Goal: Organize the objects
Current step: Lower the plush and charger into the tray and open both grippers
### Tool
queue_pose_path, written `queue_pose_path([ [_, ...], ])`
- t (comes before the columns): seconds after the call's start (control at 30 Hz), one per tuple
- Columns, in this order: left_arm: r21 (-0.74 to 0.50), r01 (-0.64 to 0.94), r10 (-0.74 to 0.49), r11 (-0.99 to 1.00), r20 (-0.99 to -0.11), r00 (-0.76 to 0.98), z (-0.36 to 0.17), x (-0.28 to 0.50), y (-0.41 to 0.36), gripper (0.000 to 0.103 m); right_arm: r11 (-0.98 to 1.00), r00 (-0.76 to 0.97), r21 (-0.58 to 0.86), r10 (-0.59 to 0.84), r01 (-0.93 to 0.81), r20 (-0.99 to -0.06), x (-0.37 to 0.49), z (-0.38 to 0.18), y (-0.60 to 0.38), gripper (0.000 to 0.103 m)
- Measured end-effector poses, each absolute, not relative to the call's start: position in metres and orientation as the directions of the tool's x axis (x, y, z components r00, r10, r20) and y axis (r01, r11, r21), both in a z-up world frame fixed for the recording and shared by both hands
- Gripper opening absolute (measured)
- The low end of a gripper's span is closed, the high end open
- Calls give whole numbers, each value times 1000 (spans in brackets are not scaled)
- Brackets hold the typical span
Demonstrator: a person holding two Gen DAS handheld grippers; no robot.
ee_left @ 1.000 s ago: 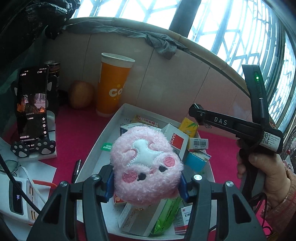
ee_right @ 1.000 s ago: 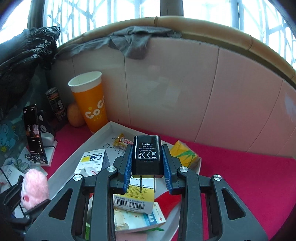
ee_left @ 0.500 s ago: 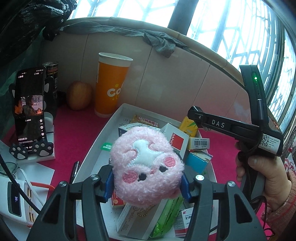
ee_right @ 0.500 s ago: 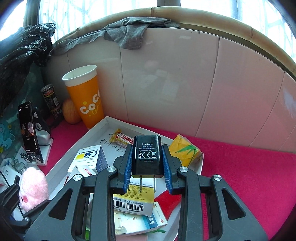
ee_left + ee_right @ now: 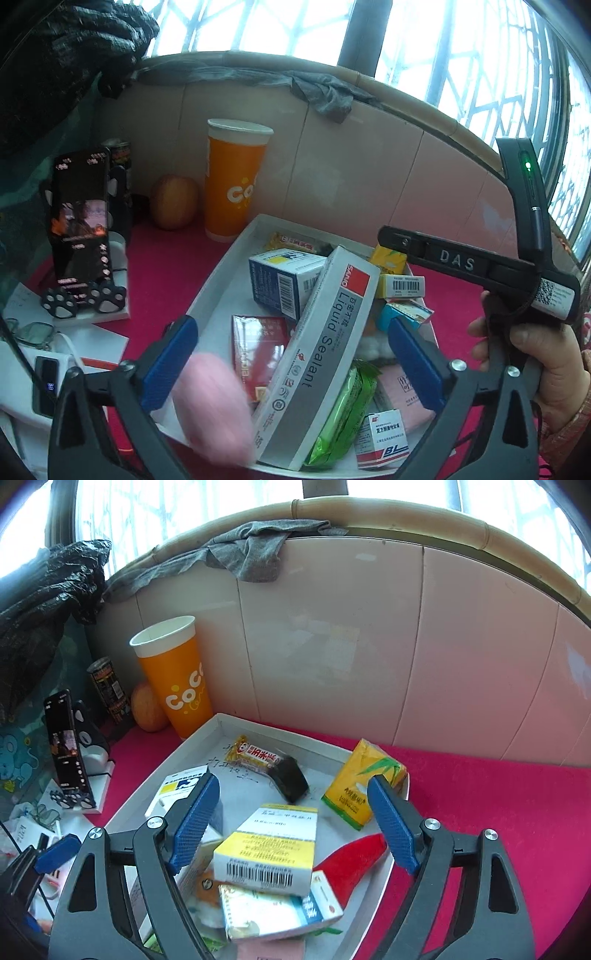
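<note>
Both grippers hang spread over a white tray (image 5: 258, 723) of boxes on a red tabletop — their jaws have just been opening. The left gripper (image 5: 291, 354) pinches nothing; a blurred pink plush toy (image 5: 212, 406) sits low between its fingers, at the tray's near edge. The right gripper (image 5: 291, 819) is empty too — a black charger (image 5: 290, 779) lies in the tray beside a snack bar (image 5: 255, 755).
</note>
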State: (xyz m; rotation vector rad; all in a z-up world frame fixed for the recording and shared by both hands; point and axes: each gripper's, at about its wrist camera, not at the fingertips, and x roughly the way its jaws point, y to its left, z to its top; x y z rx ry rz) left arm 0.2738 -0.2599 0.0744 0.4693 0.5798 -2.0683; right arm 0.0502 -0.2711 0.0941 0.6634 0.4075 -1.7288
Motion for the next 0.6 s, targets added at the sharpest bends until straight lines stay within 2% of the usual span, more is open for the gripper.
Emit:
queue_pose_path([
  [0.3,-179,884,-759,-432,-457,-464,88,281,-226,103,-245,-177,56,-822,968,-542,63,102,-220,85],
  [0.6,-131,904,-775,-407,-474,-418,80,275,-202,103,-264,-213,41,-853,964,-477,67,102,-149,86],
])
